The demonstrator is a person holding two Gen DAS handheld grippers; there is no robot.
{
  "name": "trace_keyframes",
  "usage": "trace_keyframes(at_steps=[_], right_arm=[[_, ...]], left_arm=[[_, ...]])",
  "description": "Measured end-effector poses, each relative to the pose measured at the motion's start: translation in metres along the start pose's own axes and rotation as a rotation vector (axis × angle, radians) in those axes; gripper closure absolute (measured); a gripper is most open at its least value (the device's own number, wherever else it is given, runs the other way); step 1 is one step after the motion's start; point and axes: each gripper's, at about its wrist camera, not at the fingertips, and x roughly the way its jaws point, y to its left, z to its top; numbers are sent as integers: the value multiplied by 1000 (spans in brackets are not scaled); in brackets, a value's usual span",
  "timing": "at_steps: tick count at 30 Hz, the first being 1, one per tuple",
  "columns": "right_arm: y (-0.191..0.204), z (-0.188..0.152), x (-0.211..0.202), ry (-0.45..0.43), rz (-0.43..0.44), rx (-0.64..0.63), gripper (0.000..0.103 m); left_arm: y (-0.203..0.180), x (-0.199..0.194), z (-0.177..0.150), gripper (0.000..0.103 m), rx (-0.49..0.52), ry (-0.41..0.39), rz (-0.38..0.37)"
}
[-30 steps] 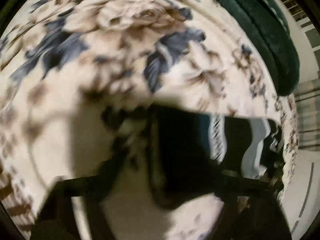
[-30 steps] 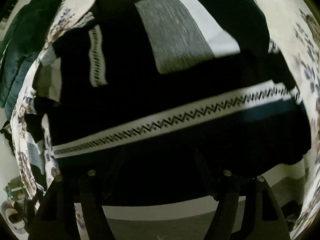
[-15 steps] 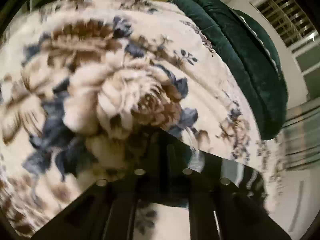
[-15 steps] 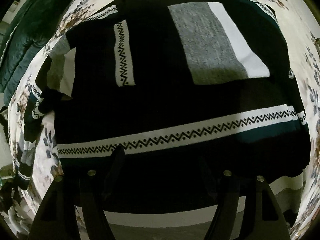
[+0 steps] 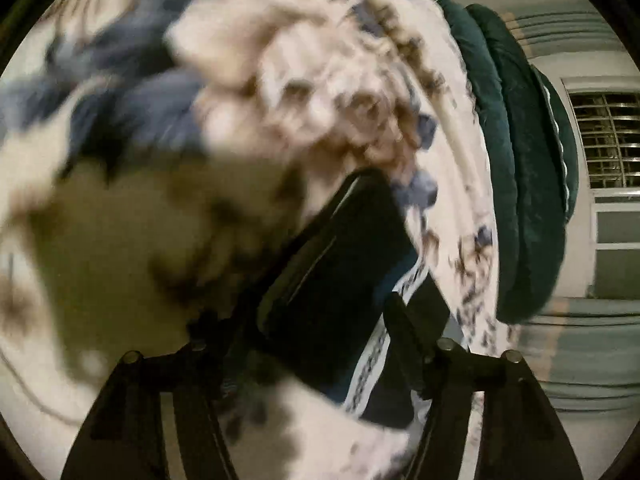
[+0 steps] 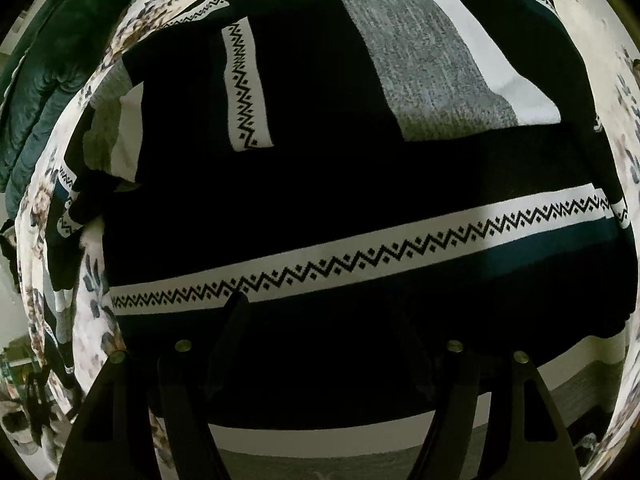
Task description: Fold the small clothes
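Note:
A black sweater (image 6: pixel 320 184) with white zigzag bands and a grey and white panel lies spread flat on the floral bedspread (image 6: pixel 92 320). My right gripper (image 6: pixel 324 332) hangs open just above its lower part, with only flat black fabric beneath the fingers. In the blurred left wrist view the sweater's dark sleeve end (image 5: pixel 344 264) lies on the bedspread (image 5: pixel 280 80) between the fingers of my left gripper (image 5: pixel 308 312). Its jaws are opening, and the pads stand apart from the fabric.
A dark green padded cushion (image 5: pixel 528 160) lies along the far edge of the bed and shows in the right wrist view as a green cushion (image 6: pixel 36 92) too. A barred window (image 5: pixel 604 136) is behind it. Floor clutter (image 6: pixel 24 420) sits past the bed's edge.
My left gripper, shut on the sleeve end half a second ago, has parted its jaws, rolled and shifted across the bedspread. My right gripper drifted slightly over the sweater and stayed open.

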Motion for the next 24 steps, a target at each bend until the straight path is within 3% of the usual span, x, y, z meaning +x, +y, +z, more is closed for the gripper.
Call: trace_keyframes(at_steps=[1,7,12,16,19,24], right_arm=[[-2,0,-1,-1,3,3,29],[-25,5,-12,-18,12,32,29],[-50,19,-20,-34,39,83,29],[-72,33,-31,-64,64,117,29],[-87,48,-39,-92,66,132,29],[-124,68,-48,-111,55,147,29]], left_arm=[[-14,-3,1,100,65,-33,43],[-99,-16,-15,98,374,-118,103],[-184,-23,-70,98,641,-116,47],[-257,-7,-152,98,848,-43,-21],[-302,14,-233,98,974,46,-80],[-341,42,-351,98,1095,182,-150]])
